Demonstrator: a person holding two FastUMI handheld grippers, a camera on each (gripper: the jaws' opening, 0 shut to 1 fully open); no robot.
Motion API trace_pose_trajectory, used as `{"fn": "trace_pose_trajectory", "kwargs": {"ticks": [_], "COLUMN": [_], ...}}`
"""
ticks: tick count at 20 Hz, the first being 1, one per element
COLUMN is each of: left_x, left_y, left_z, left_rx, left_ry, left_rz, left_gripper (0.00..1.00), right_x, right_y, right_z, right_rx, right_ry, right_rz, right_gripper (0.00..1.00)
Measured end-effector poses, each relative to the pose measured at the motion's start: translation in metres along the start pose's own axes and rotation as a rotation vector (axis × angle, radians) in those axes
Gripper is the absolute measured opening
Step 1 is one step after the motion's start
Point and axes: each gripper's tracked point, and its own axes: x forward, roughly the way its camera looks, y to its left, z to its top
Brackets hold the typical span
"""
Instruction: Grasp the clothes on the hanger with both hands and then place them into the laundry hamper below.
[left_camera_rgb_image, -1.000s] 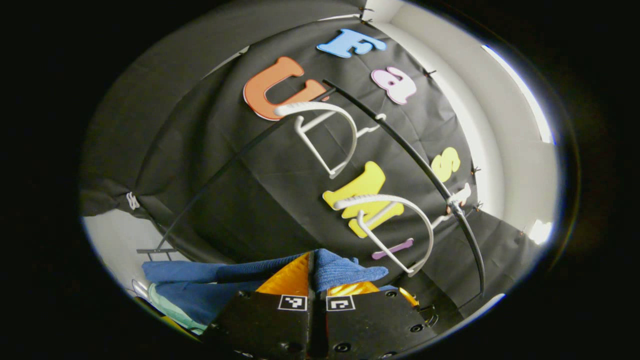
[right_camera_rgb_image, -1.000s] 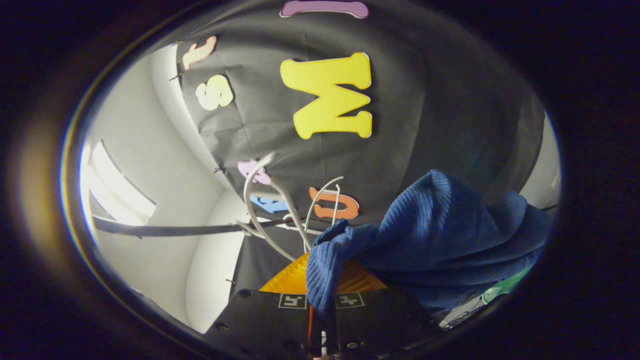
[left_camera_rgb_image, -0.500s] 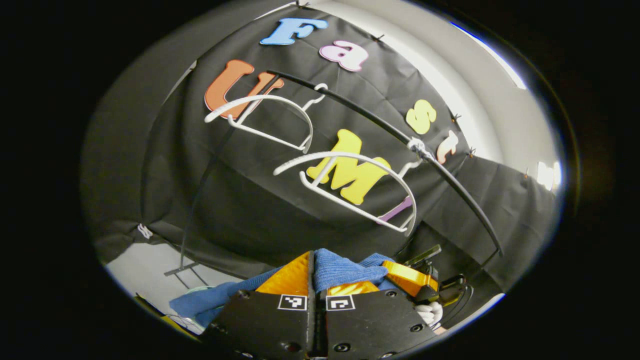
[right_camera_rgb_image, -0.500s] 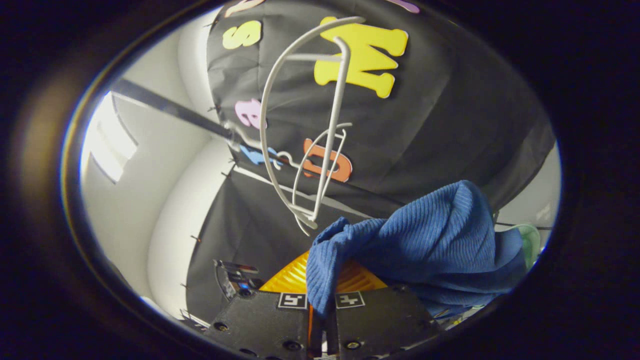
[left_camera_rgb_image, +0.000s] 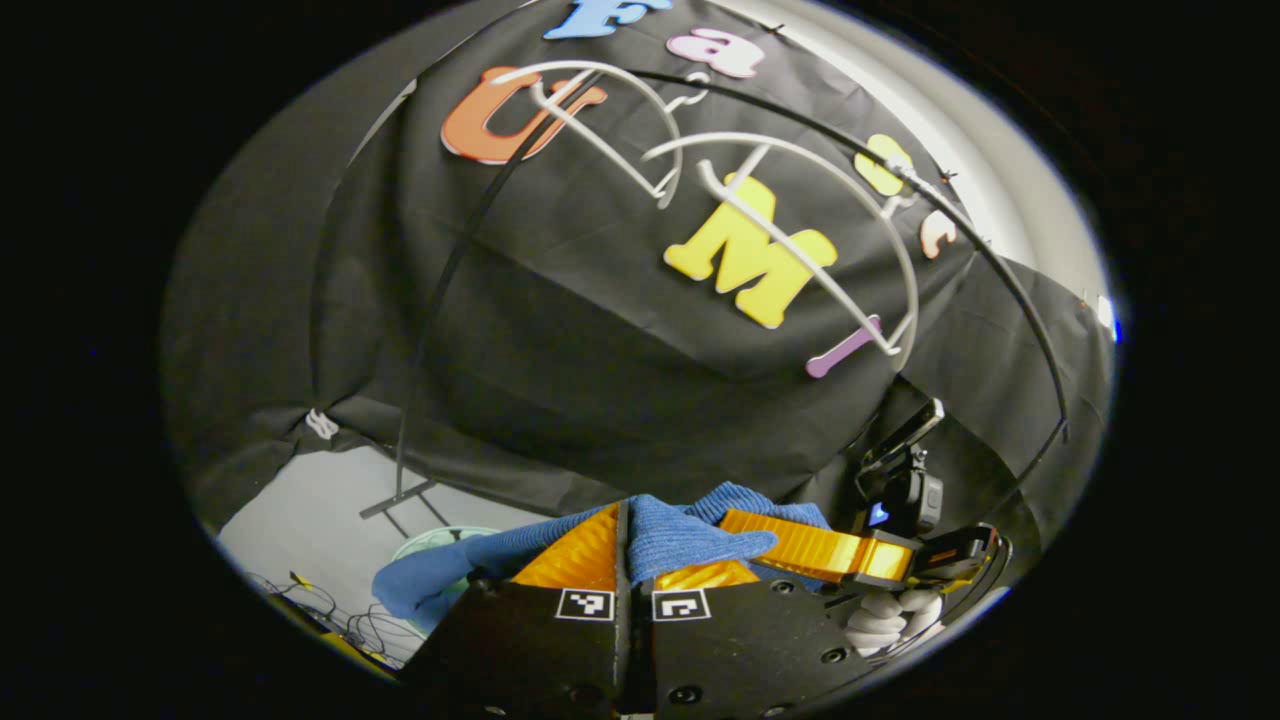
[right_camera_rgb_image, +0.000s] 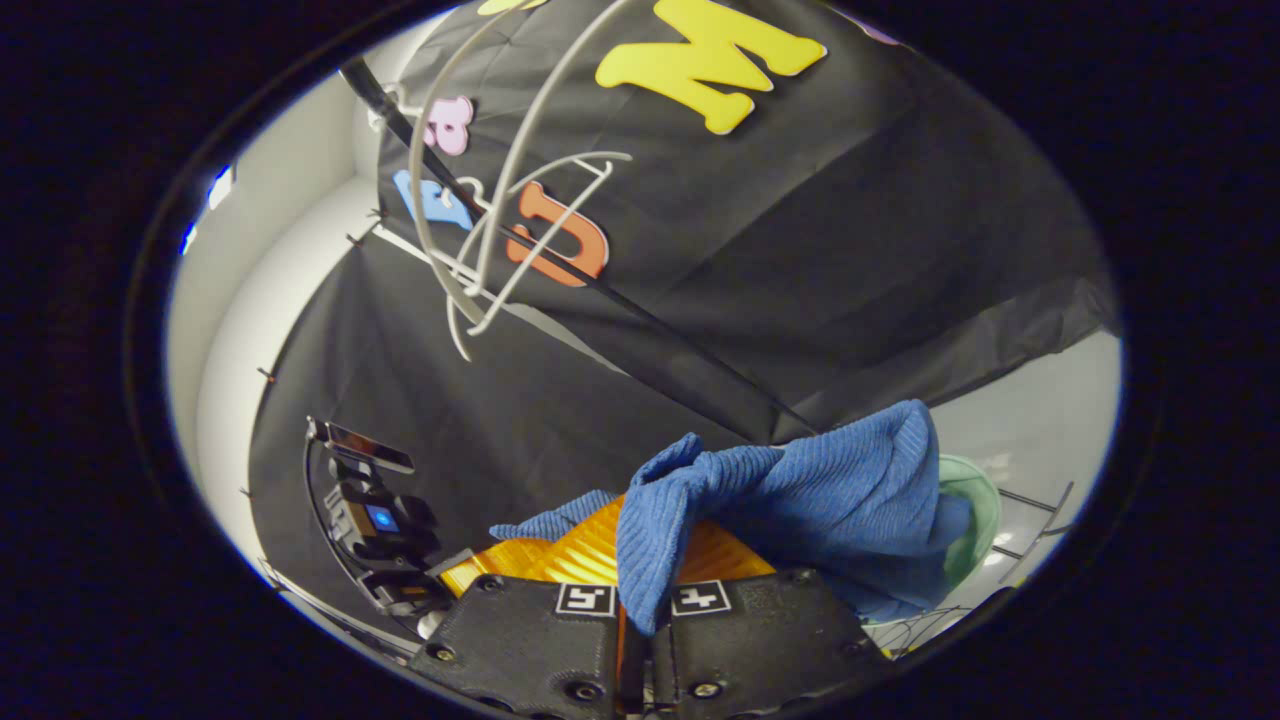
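Landmark: the black rail (left_camera_rgb_image: 800, 130), a thin dark bar arching across the booth; everything below is placed against it
Hangers: two white hangers (left_camera_rgb_image: 800, 230) hook on the rail, bare curved plastic with a straight crossbar; judged free of clothing now, so the garment is already off
Left gripper (left_camera_rgb_image: 632, 560): well below the rail, jaws clenched on a fold of the blue garment (left_camera_rgb_image: 680, 530), ribbed pads pinching the cloth between them
Garment, left end: a soft ribbed knit, sagging away to the left of the pinch, well below the rail
Hamper: a pale green rim (left_camera_rgb_image: 430, 540) near the floor, far under the rail and partly behind the hanging cloth; the garment is not yet in it
Right gripper (right_camera_rgb_image: 632, 585): also low beneath the rail, jaws clamped on another fold of the same knit, which bunches up and drapes to the right
Hamper, right gripper view: green rim (right_camera_rgb_image: 975, 500) just behind the drooping cloth, with a thin metal frame beside it
Why held so: two pinch points keep the limp cloth spread and under control on the way down
Next, as a judgement: lower both ends over the green rim before letting go
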Motion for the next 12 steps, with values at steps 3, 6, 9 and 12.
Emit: {"fn": "trace_pose_trajectory", "kwargs": {"ticks": [3,6,9,12], "left_x": [0.027,0.047,0.061,0.066], "left_y": [0.032,0.061,0.088,0.100], "left_z": [-0.039,-0.074,-0.114,-0.146], "left_rx": [-0.047,-0.085,-0.101,-0.106], "left_ry": [0.068,0.131,0.205,0.274], "left_rz": [0.050,0.113,0.175,0.232], "left_gripper": [0.00,0.00,0.00,0.00], "right_x": [0.022,0.041,0.055,0.059], "right_y": [-0.038,-0.072,-0.109,-0.143], "right_z": [-0.019,-0.040,-0.061,-0.090], "right_rx": [0.008,-0.002,-0.004,-0.018], "right_ry": [0.047,0.093,0.149,0.209], "right_rz": [-0.077,-0.162,-0.249,-0.332], "right_gripper": [0.06,0.06,0.06,0.06]}}
